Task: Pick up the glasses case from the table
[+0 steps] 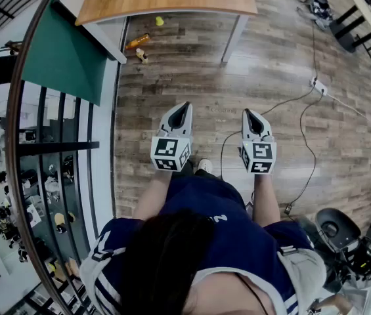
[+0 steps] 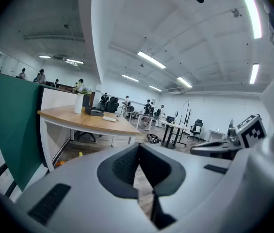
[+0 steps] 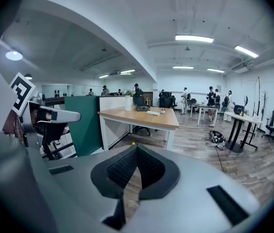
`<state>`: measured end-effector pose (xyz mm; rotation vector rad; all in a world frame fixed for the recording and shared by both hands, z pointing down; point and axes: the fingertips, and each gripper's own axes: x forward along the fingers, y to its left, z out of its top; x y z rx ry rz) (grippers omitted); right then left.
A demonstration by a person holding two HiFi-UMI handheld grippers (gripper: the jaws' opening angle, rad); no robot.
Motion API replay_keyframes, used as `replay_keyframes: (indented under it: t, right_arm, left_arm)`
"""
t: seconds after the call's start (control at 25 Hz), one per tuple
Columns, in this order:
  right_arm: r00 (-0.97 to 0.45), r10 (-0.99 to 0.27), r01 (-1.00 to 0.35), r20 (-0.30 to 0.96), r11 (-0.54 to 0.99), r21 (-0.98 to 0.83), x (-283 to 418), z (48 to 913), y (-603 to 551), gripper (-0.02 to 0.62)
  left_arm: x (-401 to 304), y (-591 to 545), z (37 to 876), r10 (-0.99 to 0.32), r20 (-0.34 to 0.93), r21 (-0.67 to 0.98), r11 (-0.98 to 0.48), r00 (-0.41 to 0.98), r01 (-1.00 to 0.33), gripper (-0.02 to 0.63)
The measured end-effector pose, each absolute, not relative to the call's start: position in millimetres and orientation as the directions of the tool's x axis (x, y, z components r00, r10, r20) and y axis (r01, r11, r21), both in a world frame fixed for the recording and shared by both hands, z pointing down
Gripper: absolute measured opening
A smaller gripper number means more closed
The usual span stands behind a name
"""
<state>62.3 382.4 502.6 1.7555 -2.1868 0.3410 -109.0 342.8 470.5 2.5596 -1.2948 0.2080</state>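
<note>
Near: my left gripper (image 1: pixel 182 107), jaws closed, empty; my right gripper (image 1: pixel 247 114), jaws closed, empty. Both are held over the wood floor (image 1: pixel 172 77). Farther left: green panel (image 1: pixel 64 51). Far: wooden table (image 3: pixel 137 118), well apart from both grippers, bearing a white cylinder (image 3: pixel 128 103), dark box (image 3: pixel 143 108) and pale flat item (image 3: pixel 153 113). I cannot tell which is the glasses case.

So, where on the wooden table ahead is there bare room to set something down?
The near half of the table top, along its front edge, is bare. Its far side is crowded: a white cylinder, a black box and a flat white thing. Below, on the floor, lie an orange thing and a yellow ball.
</note>
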Motion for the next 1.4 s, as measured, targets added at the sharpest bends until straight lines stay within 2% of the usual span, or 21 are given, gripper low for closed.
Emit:
replay_keyframes:
  t: [0.32,0.56,0.6,0.68,0.72,0.84,0.96,1.2,1.4]
  right_arm:
    - [-0.192,-0.902,-0.977,0.387,0.213,0.012,48.6,499.6,418.1,0.008]
    - [-0.125,-0.936,-0.992,0.328,0.119,-0.039,53.7,490.0,422.6,0.012]
    - [-0.141,-0.935,-0.99,0.325,0.13,-0.055,51.0,489.4,423.7,0.031]
    - [-0.202,-0.924,-0.979,0.326,0.181,-0.093,39.2,488.5,423.4,0.273]
    - [-0.226,-0.919,-0.974,0.322,0.204,-0.102,32.9,487.4,422.4,0.306]
    - [-0.263,-0.914,-0.965,0.308,0.246,-0.095,17.2,484.7,419.5,0.365]
    - [-0.253,-0.916,-0.967,0.311,0.242,-0.074,6.6,484.3,414.2,0.373]
    - [-0.206,-0.921,-0.978,0.331,0.207,-0.031,-4.6,492.2,406.4,0.371]
    - [-0.198,-0.912,-0.979,0.36,0.199,-0.034,-14.7,502.6,400.0,0.365]
  left_arm:
    - [-117.4,375.1,462.7,-0.769,0.232,0.158,-0.575,0.596,-0.803,0.003]
    - [-124.6,384.5,461.1,-0.751,0.208,0.191,-0.598,0.627,-0.779,0.005]
    - [-124.5,385.9,460.9,-0.74,0.205,0.204,-0.608,0.641,-0.767,0.029]
    - [-125.2,386.8,460.7,-0.717,0.201,0.231,-0.628,0.668,-0.744,0.231]
    - [-126.7,386.2,460.4,-0.711,0.198,0.237,-0.633,0.674,-0.737,0.286]
    - [-134.2,382.3,459.3,-0.718,0.186,0.225,-0.634,0.671,-0.74,0.333]
    - [-142.7,374.9,459.4,-0.725,0.181,0.205,-0.634,0.665,-0.746,0.367]
    - [-148.9,368.6,466.2,-0.646,0.154,0.269,-0.7,0.747,-0.661,0.364]
    - [-155.6,355.8,473.7,-0.645,0.187,0.244,-0.7,0.741,-0.671,0.354]
